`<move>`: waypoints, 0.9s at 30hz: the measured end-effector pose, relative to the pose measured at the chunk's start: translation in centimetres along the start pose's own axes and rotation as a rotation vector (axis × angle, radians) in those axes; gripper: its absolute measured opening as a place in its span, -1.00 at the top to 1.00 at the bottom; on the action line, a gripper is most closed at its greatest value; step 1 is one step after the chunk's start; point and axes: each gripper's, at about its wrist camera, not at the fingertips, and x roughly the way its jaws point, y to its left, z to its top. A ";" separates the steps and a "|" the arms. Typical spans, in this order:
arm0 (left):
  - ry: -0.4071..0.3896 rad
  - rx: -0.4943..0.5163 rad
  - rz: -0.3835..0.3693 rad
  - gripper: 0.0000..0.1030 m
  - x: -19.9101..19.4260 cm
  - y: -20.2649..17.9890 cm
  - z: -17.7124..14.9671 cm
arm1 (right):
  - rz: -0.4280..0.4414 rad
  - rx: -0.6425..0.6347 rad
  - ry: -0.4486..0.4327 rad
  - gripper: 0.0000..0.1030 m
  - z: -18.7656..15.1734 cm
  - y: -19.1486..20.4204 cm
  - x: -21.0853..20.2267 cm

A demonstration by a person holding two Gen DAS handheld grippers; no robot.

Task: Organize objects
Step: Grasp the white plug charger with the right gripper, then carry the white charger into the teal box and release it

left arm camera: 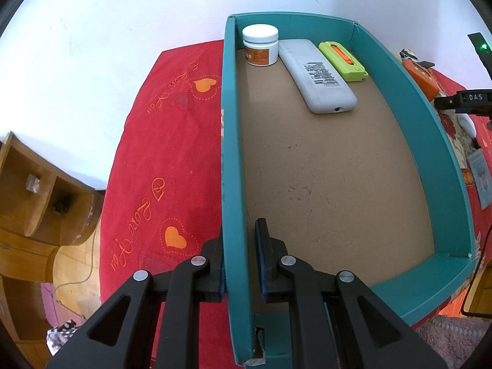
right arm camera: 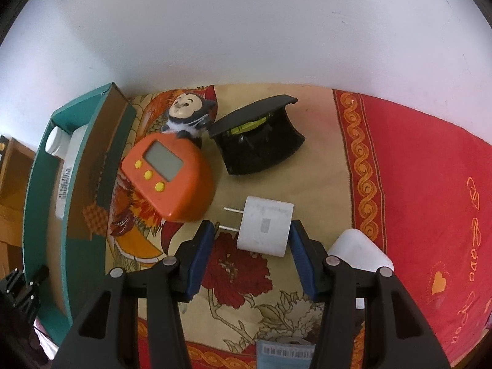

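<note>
Plug adapter bracketed, not yet gripped

The white plug adapter (right arm camera: pixel 264 230) lies on the table's floral cloth between the half-open right gripper (right arm camera: pixel 250 258); its round body could roll or pivot as pads close. The left gripper (left arm camera: pixel 238 264) clamps the teal box (left arm camera: pixel 233 160) wall.

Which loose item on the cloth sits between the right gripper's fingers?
The white plug adapter, prongs pointing left; the orange timer and black case lie farther away.

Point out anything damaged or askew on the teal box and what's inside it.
The teal box has a torn near corner just beside the left tool. Inside, the remote lies slanted, not square to the walls.
</note>
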 end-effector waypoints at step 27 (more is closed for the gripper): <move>-0.002 0.004 -0.001 0.72 0.0 0.0 0.0 | 0.030 0.048 -0.046 0.12 -4.6 0.6 -2.5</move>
